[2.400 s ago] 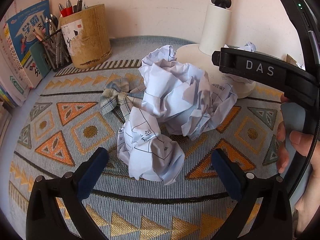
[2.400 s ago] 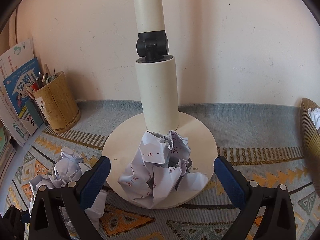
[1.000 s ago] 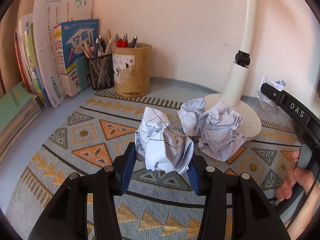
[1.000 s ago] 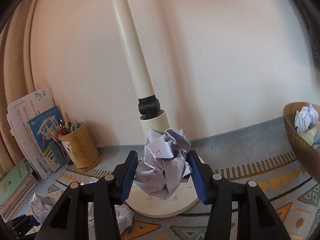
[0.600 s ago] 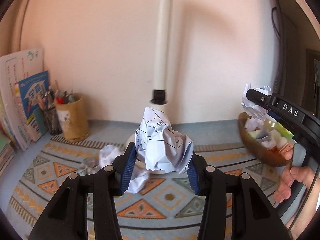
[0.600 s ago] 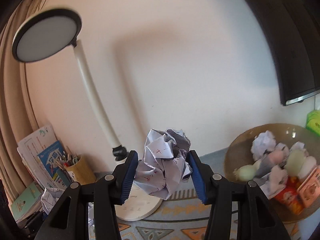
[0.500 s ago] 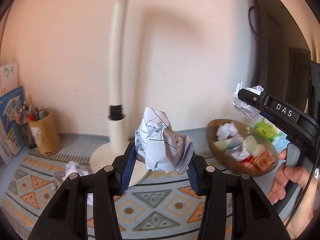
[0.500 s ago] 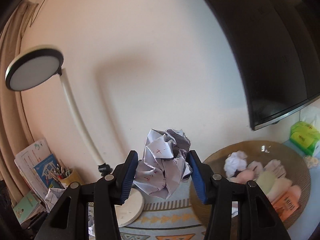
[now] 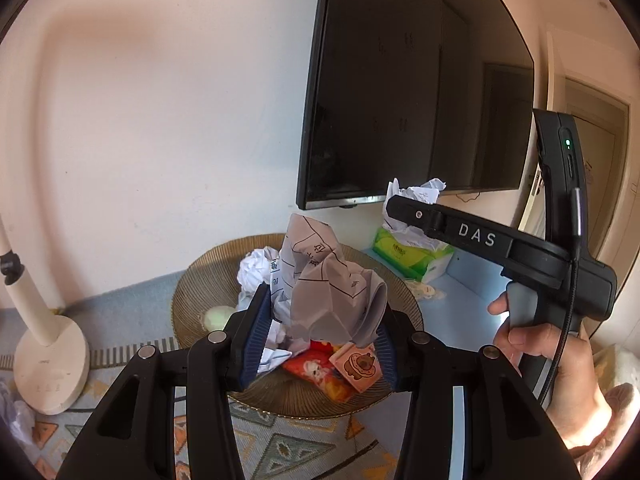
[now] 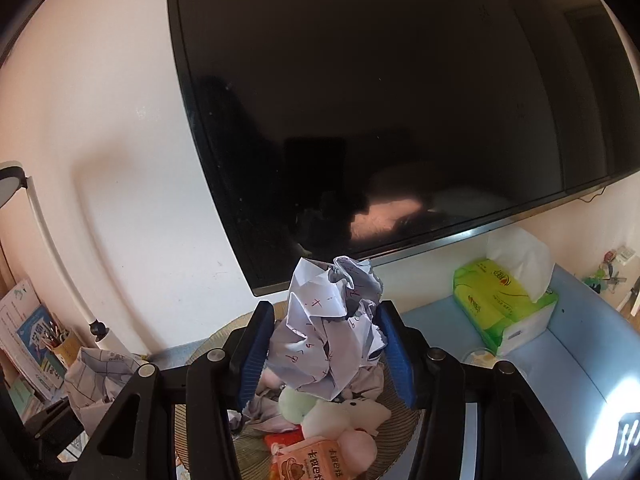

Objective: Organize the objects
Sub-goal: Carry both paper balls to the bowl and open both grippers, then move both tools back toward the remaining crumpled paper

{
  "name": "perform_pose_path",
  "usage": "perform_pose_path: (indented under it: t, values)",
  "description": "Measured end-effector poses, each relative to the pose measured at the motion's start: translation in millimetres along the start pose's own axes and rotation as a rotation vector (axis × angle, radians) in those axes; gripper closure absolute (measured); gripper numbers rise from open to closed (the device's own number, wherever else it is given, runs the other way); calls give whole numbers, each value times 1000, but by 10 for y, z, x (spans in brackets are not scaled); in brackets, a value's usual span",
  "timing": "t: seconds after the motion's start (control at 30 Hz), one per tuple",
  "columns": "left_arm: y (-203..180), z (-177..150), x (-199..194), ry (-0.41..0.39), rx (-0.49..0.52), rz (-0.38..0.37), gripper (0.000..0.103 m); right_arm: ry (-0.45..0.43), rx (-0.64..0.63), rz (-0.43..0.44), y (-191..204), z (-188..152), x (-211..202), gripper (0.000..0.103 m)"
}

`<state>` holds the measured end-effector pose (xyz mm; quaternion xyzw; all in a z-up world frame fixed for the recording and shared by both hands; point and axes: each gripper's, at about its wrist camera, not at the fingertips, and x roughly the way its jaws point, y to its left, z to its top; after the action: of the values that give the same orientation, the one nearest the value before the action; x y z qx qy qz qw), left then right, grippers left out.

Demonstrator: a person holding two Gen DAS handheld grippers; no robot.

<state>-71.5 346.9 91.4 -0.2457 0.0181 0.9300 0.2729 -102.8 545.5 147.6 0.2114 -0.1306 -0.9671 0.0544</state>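
Two crumpled paper balls are held in the air, one in each gripper. The ball with black grid lines and printed characters [image 9: 320, 284] is a stiff, creased wad pinched between the ribbed blue pads of the left gripper [image 9: 316, 342], whose fingers are clamped on its two sides. The ball with red handwritten marks [image 10: 332, 328] is wrinkled white paper squeezed the same way by the right gripper [image 10: 326, 354]. Both balls hang above a round, shallow woven basket [image 9: 192, 280] of brownish ribbed fibre. Inside it lie more white paper wads, a pale green rounded piece, soft pinkish-white plush shapes, a red snack packet [image 9: 320, 372] and a small pink carton [image 10: 308, 464]. A hand [image 9: 556, 364] grips the right tool's black handle at the right of the left view. Far right of the basket stands one green tissue box [image 10: 504, 304] on a light blue surface; left of it is a cream lamp base [image 9: 50, 364] on a patterned mat. A dark glossy screen [image 10: 400, 100] hangs on the far wall.
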Motion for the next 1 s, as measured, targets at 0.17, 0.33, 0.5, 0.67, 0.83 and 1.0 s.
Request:
perform_pose_path:
  t: [0.17,0.33,0.5,0.67,0.83,1.0]
  values:
    - [-42,-145,418,162,3,-129,0,220,-18,50,-89,-40,517,0]
    - [73,-229,555,154,-7,-79,0,194,24,56,-157,-57,510,0]
    - [173,-327,646,153,-43,-56,0,187,39,34,-151,-74,513,0]
    - [286,-413,662,158,-63,-38,0,172,58,23,-124,-92,434,0]
    - [352,-368,608,145,-71,-16,0,170,38,40,115,-57,328,0]
    - [647,-316,338,138,-109,23,0,150,-32,62,566,-3,160,0]
